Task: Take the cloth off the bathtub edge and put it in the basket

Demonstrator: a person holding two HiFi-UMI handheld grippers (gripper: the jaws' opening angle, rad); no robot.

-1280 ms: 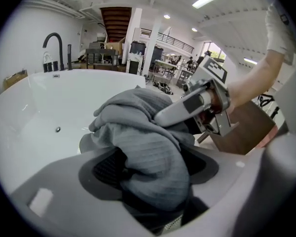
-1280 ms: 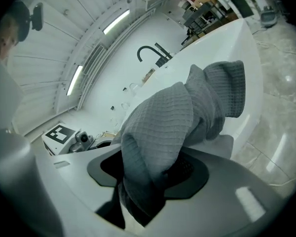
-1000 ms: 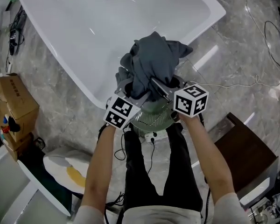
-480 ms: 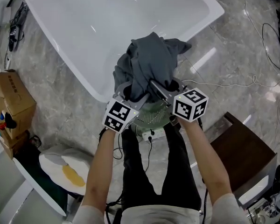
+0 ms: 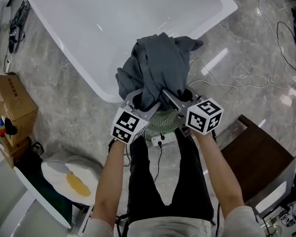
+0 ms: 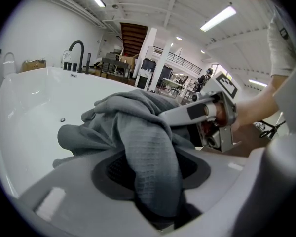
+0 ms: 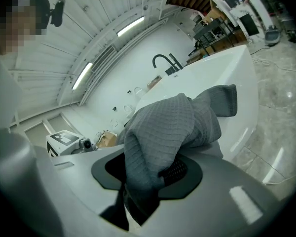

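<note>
Left gripper (image 6: pixel 153 184) and right gripper (image 7: pixel 140 181) fingers both clench the cloth (image 5: pixel 158 65) beside the bathtub (image 5: pixel 89 28), basket (image 5: pixel 164 124) just below; box (image 5: pixel 12 105) left, cabinet (image 5: pixel 259 157) right.

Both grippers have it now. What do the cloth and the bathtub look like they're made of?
The cloth looks like matte grey woven fabric. A waffle-like weave shows, so perhaps cotton or microfibre. The bathtub is smooth, glossy white with reflected light streaks, so likely acrylic or enamel. I cannot tell which.

Grey waffle cloth (image 5: pixel 158 68), bunched, aloft by tub rim (image 5: pixel 99 82)
</note>
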